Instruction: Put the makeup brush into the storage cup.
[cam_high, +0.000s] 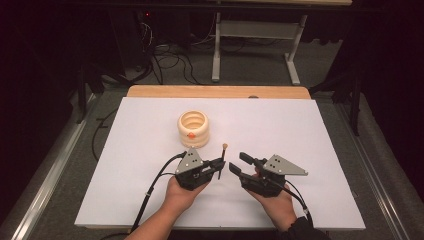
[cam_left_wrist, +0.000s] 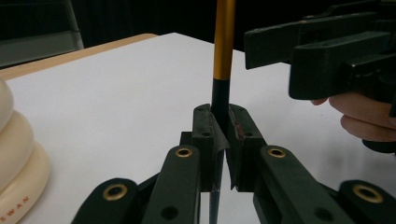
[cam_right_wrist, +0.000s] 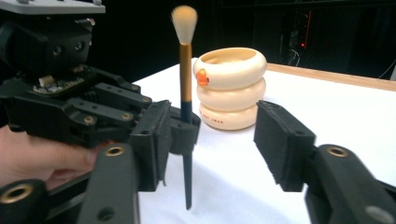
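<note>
A cream ringed holder stands on the white table, cables behind.

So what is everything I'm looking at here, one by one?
brush: one, gold and black handle with pale bristles on top, upright, clamped in the left gripper
ringed holder: one, cream with an orange mark, on the white sheet beyond the grippers
white sheet: one, covers the table
wooden table: one, light wood, edge shows at the far side
left gripper: one, black, shut on the brush
right gripper: one, black, jaws apart, nothing between them
hands: two, at the near edge, one on each gripper
</note>
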